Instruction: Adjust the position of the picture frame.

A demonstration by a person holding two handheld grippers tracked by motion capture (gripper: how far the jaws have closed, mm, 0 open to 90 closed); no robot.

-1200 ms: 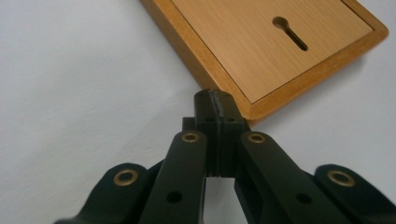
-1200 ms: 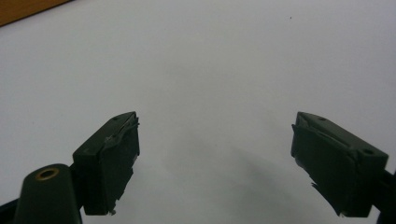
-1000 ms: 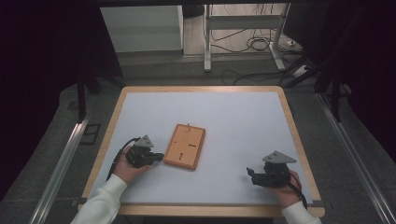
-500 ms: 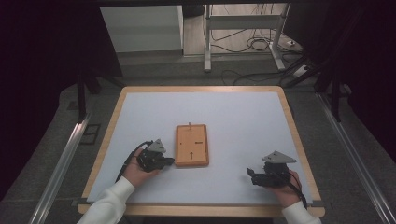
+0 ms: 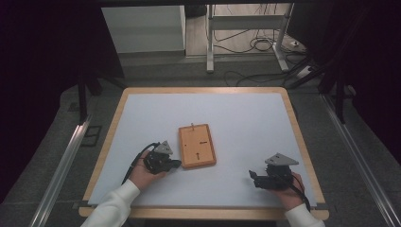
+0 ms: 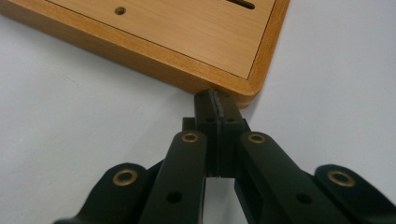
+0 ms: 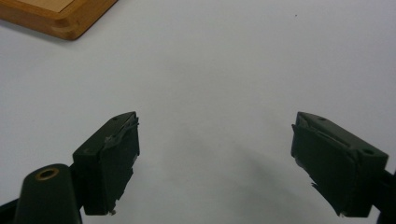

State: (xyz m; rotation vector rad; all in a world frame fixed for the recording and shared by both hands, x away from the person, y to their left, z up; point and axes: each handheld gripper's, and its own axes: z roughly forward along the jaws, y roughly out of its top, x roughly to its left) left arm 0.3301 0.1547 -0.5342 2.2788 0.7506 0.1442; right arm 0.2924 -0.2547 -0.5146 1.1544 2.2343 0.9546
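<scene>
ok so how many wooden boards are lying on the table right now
1. The wooden board lies flat near the middle of the white table, its near left corner touched by the shut jaws of the left gripper. Nothing on the table could hide another.

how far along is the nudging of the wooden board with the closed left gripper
Done: the wooden board lies roughly square to the table. In hand: the shut left gripper presses its tips on the board's near corner. The right gripper rests open, apart from it. What remains cannot be told.
</scene>
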